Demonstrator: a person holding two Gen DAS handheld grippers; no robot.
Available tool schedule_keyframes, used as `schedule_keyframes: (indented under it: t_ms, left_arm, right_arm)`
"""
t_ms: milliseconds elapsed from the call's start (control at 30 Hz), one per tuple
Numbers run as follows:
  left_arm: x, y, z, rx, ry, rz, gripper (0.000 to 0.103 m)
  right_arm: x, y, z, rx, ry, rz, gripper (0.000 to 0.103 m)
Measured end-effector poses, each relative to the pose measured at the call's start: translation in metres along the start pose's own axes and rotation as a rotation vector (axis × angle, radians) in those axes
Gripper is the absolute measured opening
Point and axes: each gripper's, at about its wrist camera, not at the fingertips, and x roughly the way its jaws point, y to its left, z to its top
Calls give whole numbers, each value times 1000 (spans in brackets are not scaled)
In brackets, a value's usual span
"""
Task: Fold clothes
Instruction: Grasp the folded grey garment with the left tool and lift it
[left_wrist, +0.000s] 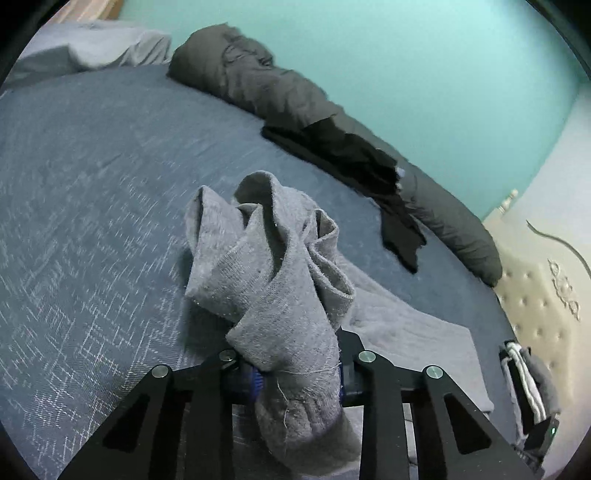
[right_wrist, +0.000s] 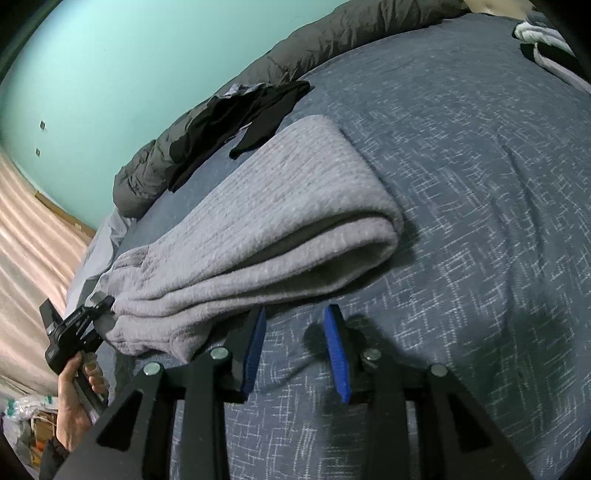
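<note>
You are holding a bunched end of the grey garment (left_wrist: 273, 266) in your left tool (left_wrist: 301, 373); its jaws are clamping on the cloth, and the fabric is standing up in loose folds in front of the camera. The rest of the garment is lying folded on the blue bed (right_wrist: 480, 184), with a thick rounded fold at one end. Your right tool (right_wrist: 297, 354) is hovering just beside the near edge of the garment; its blue pads (right_wrist: 336, 354) are standing narrowly apart with nothing between them, only the bed cover showing below. A black garment (right_wrist: 240, 114) is lying further back, near the dark rolled duvet (left_wrist: 258, 85) along the wall. I think you are in the middle of a fold, gathering the loose end. The next move is probably asking you to carry this end over the folded part, while the right tool is taking the other edge.
</note>
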Motion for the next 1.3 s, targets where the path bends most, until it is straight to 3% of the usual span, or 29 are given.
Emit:
schedule_keyframes:
  t_ms: [200,500,667,767,867,933,1133,1300]
  left_arm:
    - [-19,-44,19,69,-9,-27,28]
    - [-16,-188,36,292,13,-99,27]
    - [36,-292,-13,471,113,-145,26]
    - [83,-338,-70,615,215,-127,26]
    - [130,-357,-133,728,336,-56,26]
    - [136,-356,-152,748,339,-35,26]
    - [134,-357,-157,727,314,-12,28]
    - [123,-371,-147,716,313,-37,50]
  right_arm:
    - [-9,-16,10,39,-17,14,33]
    - [-31,-46,18,128,-48,51,35]
    - [-45,-66,20,180,-64,50,36]
    - [-51,-76,21,205,-70,54,37]
    - [-56,-83,22,217,-80,50,37]
    - [-55,-88,22,232,-74,54,37]
    - [-59,-92,28,239,-86,61,37]
    - [-57,-89,25,237,-99,56,37]
